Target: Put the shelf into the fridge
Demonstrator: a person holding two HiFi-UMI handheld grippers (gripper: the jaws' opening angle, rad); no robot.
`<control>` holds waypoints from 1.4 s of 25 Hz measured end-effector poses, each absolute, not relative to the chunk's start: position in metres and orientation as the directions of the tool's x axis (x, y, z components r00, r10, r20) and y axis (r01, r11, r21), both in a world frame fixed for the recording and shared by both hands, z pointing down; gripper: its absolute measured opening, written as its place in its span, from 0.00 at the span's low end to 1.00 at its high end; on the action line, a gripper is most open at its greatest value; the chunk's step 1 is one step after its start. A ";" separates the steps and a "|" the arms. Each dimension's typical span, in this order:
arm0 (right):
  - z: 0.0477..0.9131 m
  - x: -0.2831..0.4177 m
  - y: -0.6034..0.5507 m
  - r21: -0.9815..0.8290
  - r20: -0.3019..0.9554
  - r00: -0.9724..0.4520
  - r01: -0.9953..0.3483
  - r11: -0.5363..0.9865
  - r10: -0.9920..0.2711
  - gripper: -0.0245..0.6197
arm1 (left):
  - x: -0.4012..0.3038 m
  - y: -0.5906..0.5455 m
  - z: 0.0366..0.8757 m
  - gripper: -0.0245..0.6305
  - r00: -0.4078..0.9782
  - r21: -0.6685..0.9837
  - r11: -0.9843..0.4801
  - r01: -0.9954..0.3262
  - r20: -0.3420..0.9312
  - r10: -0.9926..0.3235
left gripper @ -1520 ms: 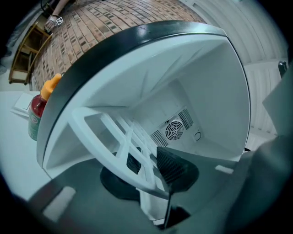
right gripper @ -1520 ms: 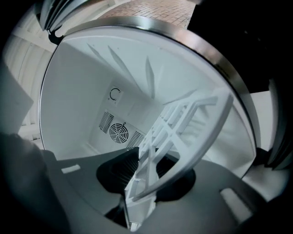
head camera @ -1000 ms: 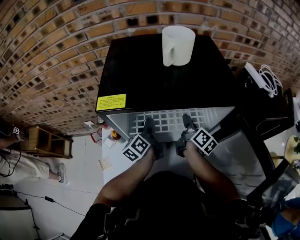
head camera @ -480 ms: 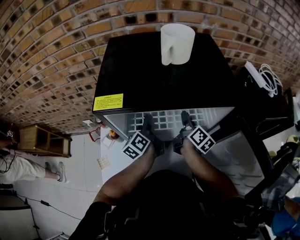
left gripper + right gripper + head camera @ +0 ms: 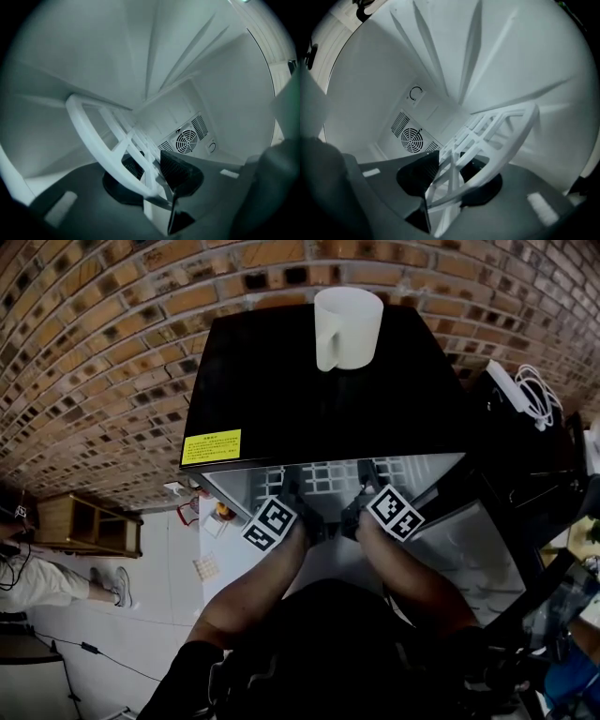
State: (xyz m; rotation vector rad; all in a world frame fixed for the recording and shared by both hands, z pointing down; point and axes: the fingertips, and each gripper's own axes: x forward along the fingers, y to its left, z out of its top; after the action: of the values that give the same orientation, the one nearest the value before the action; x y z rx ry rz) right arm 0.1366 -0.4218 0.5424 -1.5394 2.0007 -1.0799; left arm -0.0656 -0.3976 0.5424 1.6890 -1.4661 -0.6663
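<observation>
— White lattice, that's the shelf (image 5: 330,474). Where is it?
— It lies across the mouth of the black fridge (image 5: 309,381), in the middle of the head view, just under the fridge's top edge. Both gripper views show its rim running into the pale inside, with a round fan grille (image 5: 187,139) on the back wall beyond.
— And the left hand-held gripper (image 5: 296,495)?
— It is at the lower left part of the shelf. Its jaws stand wide, with the shelf's rim between the two dark pads (whether the pads press on it I cannot tell).
— The right hand-held gripper (image 5: 362,495)?
— It is just beside the left one, to the right, at the same edge. Its jaws have just been opening. The rim lies between them, and the pads do not look clamped on it.
— Anything on top of the fridge?
— A white mug (image 5: 347,329) stands upright at the upper centre of the frame, and a yellow label (image 5: 211,447) sits at the front left corner. The fridge door (image 5: 469,540) hangs open at the lower right. A brick wall (image 5: 94,352) fills the upper left.
</observation>
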 end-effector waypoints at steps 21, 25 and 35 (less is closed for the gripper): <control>0.541 0.138 -0.425 -0.722 0.114 -0.299 -0.680 0.128 -0.947 0.29 | -0.067 -0.407 0.542 0.21 0.179 0.857 -0.052 -0.512 0.047 -0.983; 0.541 0.138 -0.425 -0.734 0.125 -0.311 -0.668 0.123 -0.942 0.29 | -0.067 -0.407 0.543 0.21 0.168 0.871 -0.040 -0.490 0.049 -0.985; 0.540 0.139 -0.402 -0.728 0.148 -0.368 -0.668 0.151 -0.918 0.29 | -0.058 -0.379 0.542 0.18 0.311 0.890 -0.079 -0.449 0.073 -0.947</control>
State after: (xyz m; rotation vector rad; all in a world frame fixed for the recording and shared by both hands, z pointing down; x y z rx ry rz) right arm 0.1388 -0.4022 0.5397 -1.5248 2.1029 -1.0526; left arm -0.0583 -0.3787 0.5416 1.6829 -1.2772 -0.6985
